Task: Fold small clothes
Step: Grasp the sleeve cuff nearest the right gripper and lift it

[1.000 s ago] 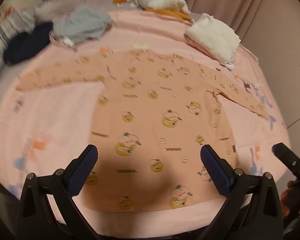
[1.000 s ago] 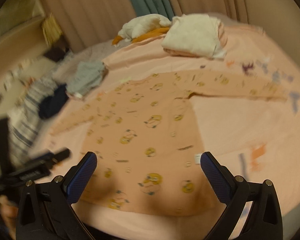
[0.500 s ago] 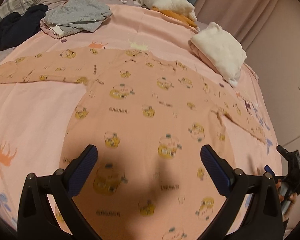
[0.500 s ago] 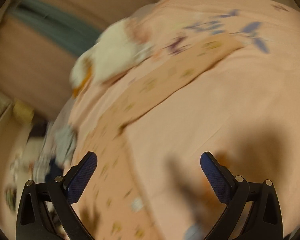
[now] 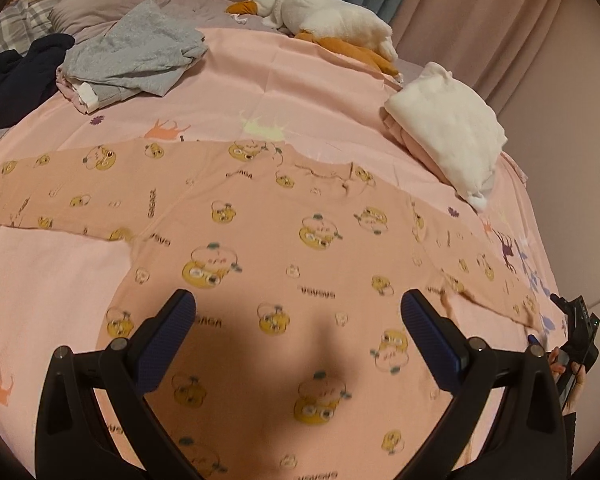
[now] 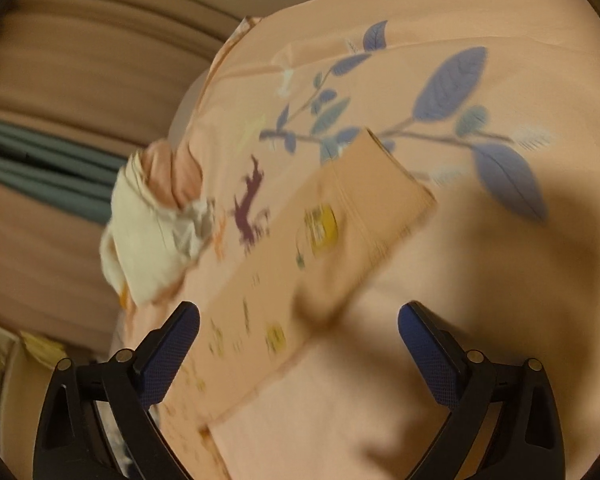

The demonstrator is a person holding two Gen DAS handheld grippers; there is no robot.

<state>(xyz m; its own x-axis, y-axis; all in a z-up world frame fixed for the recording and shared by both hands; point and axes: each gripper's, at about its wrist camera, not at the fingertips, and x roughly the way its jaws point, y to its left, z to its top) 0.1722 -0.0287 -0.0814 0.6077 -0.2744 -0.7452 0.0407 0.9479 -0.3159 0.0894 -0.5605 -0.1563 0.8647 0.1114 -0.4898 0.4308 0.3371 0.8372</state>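
Shirt spread flat, both grippers wide

The peach printed shirt (image 5: 284, 248) lies flat on the pink bed sheet (image 5: 40, 280), sleeves outstretched. The left hand-held gripper (image 5: 298, 320) hovers wide over its body; the right hand-held gripper (image 6: 299, 334) gapes wide above the sleeve cuff (image 6: 364, 216), holding nothing

Left hand-held gripper (image 5: 298, 322), matte black triangular arms, silver pivot screws, dark blue textured fingertip pads (image 5: 168, 336), right hand-held gripper (image 6: 299, 332) identical build, bare fingers of the right hand (image 5: 568, 368) at 4 o'clock
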